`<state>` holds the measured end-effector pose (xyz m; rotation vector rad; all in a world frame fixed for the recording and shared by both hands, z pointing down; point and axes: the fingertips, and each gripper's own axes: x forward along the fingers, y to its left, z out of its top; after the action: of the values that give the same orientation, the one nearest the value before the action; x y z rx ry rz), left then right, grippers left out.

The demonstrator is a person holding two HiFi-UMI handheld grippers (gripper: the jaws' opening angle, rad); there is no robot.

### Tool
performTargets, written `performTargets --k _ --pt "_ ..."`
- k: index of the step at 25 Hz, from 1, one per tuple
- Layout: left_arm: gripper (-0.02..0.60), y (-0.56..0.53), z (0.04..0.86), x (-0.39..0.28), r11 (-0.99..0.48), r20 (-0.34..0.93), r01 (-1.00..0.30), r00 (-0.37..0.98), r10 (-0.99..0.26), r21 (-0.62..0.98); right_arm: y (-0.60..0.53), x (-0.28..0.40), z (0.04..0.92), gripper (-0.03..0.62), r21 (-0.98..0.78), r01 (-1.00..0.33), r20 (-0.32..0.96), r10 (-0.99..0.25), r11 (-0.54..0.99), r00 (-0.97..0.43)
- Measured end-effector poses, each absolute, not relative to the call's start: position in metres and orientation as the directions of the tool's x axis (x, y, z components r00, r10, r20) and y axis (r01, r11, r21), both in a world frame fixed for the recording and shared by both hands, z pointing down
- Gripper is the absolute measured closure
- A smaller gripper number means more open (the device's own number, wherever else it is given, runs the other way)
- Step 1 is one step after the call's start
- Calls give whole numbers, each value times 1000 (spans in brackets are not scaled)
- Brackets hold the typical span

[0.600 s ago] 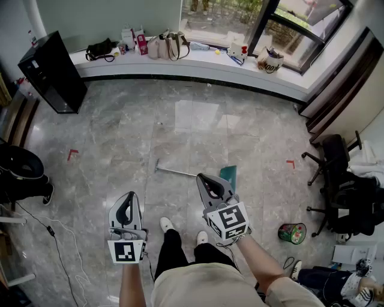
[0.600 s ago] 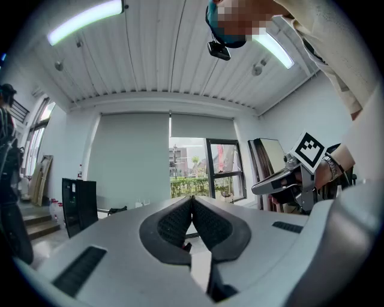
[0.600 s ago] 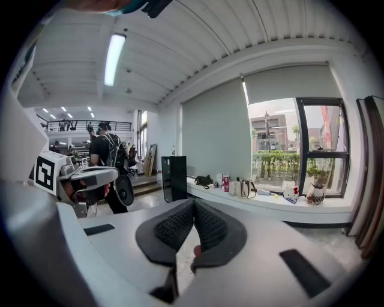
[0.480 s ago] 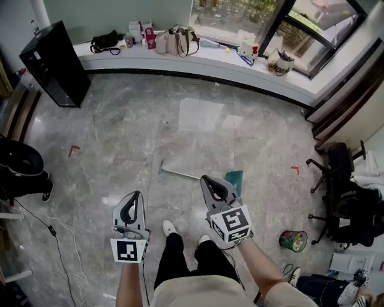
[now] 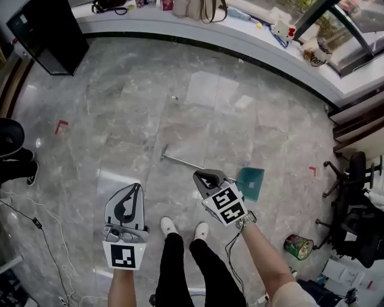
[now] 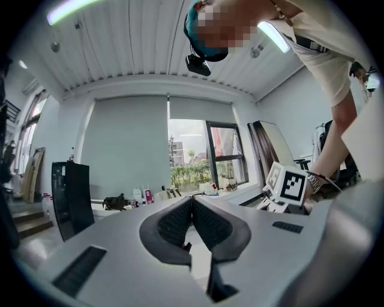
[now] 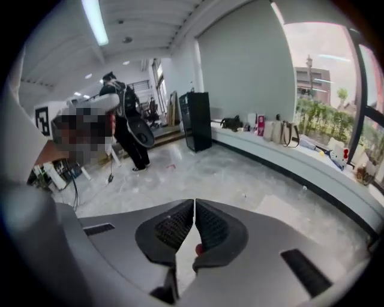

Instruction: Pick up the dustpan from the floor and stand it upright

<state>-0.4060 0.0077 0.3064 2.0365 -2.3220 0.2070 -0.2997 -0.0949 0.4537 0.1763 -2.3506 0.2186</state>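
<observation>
Jaws of the left gripper [image 6: 192,200] are pressed together, the ribbed pads meeting along one line with nothing between them. Those of the right gripper [image 7: 194,204] are pressed together too and pinch nothing; only the grey marble floor [image 7: 240,180] shows beyond them.

Seen from the head view, the dustpan [image 5: 250,183] lies flat on the floor, a little right of the frame's centre. Its teal pan is at the right end, and its thin metal handle [image 5: 180,162] runs from the pan up and to the left. The right gripper sits just below centre, tilted down toward the floor. Its tip overlaps the handle close to the pan, but whether it touches the handle cannot be told. The left gripper is in the lower left of the frame, well apart from the dustpan and held nearer to level.

Two white shoes [image 5: 168,226] stand between the grippers at the lower middle. A black cabinet [image 5: 45,33] stands in the upper left corner. A curved window ledge [image 5: 240,33] runs along the top, with bags [image 5: 207,9] on it. One red tape mark [image 5: 61,126] is on the floor at the left, and another lies near the right edge. A green can [image 5: 298,246] stands at the lower right, near an office chair [image 5: 354,198] at the right edge.

In the left gripper view, the right gripper's marker cube [image 6: 291,184] shows at the right. In the right gripper view, a person [image 7: 129,129] stands at the upper left, near the cabinet.
</observation>
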Motion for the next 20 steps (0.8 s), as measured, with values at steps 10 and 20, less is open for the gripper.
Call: performTargets --k 10,20 --pt "569 -8 568 -422 129 158 -991 -134 -978 -41 -83 -319 793 479 -167 -24 882 139 986 -449" --pt "569 -20 805 -438 110 153 -993 -114 -982 -36 -106 -359 1057 479 -124 142 936 163 982 -312"
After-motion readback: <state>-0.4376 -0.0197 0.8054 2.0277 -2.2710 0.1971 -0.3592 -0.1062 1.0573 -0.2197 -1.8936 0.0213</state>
